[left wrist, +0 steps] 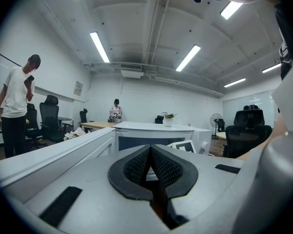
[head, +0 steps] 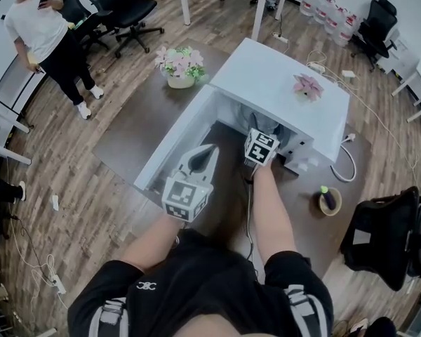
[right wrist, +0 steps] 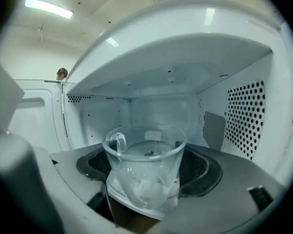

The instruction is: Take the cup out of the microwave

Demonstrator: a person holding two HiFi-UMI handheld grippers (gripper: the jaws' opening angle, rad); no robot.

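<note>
Head view, from the left: a standing person [head: 48,37] well off by the office chairs, then a flower pot [head: 181,69] on the brown table [head: 137,121], then the microwave door [head: 170,140] swung open to the left. The left gripper [head: 210,149] hovers just beside that door, outside the cavity; its own view shows its jaws shut tip to tip, nothing between them. Next comes the white microwave [head: 274,76], a pink flower [head: 308,86] on its top, and the right gripper [right wrist: 145,172] reaching in under that top, so only its marker cube [head: 261,148] shows from above. Far right, a small bowl [head: 330,201] sits on the table, well apart.

The cup [right wrist: 145,150] is hidden from above. The right gripper view finds it: clear, upright, on the cavity floor near the front edge, square between the jaws, handle [right wrist: 117,143] turned to the back left. The jaws stand wide and each pad looks to lie against a side of the cup, so I judge it gripped. What the pull turns on: the cup sits straight ahead of the right gripper with its long axis vertical, and the opening lies straight behind, toward the person; the left gripper is off beside the door, out of that path
</note>
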